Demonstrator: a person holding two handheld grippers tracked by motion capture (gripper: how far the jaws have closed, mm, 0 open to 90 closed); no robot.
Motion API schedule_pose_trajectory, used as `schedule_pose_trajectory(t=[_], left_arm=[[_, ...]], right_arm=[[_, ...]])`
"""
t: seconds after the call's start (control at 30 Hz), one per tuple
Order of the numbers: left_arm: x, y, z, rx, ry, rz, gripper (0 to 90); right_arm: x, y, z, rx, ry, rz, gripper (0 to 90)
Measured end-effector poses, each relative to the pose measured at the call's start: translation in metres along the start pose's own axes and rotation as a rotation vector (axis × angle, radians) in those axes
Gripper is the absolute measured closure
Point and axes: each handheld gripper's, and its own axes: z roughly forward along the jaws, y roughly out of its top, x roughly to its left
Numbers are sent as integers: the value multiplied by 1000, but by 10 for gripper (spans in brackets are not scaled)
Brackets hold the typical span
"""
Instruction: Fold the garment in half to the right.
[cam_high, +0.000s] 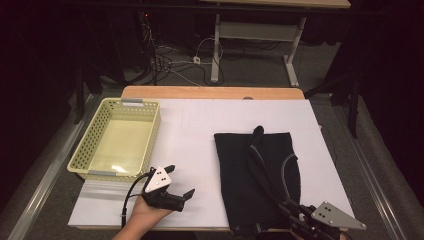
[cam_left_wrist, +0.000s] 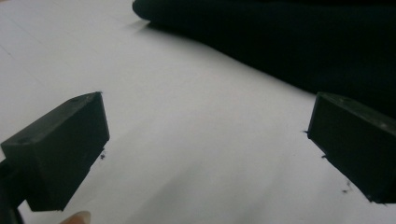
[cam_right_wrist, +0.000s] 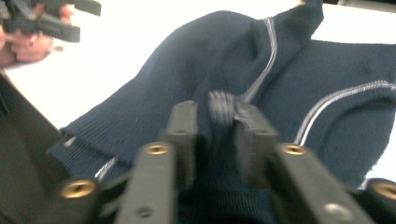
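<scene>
A dark navy garment with thin grey piping lies on the right half of the white table. My right gripper, at the near right edge, is shut on a raised fold of the garment. In the right gripper view, the fabric bunches between the two jaws of the gripper. My left gripper is held in a hand left of the garment, low over bare table. It is open, with nothing between its jaws. The garment's edge lies just beyond them.
A pale yellow perforated basket stands at the table's left side, nothing visible inside. Behind the table's wooden far edge are floor cables and another table's legs. The other hand appears at the upper left of the right gripper view.
</scene>
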Motion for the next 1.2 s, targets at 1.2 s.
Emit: schedule_pose_trajectory(t=[1.2], left_arm=[[2,-5,-6,-57,-72,5,0]], right_arm=[[-19,-4,16,120,-95,-16,853]])
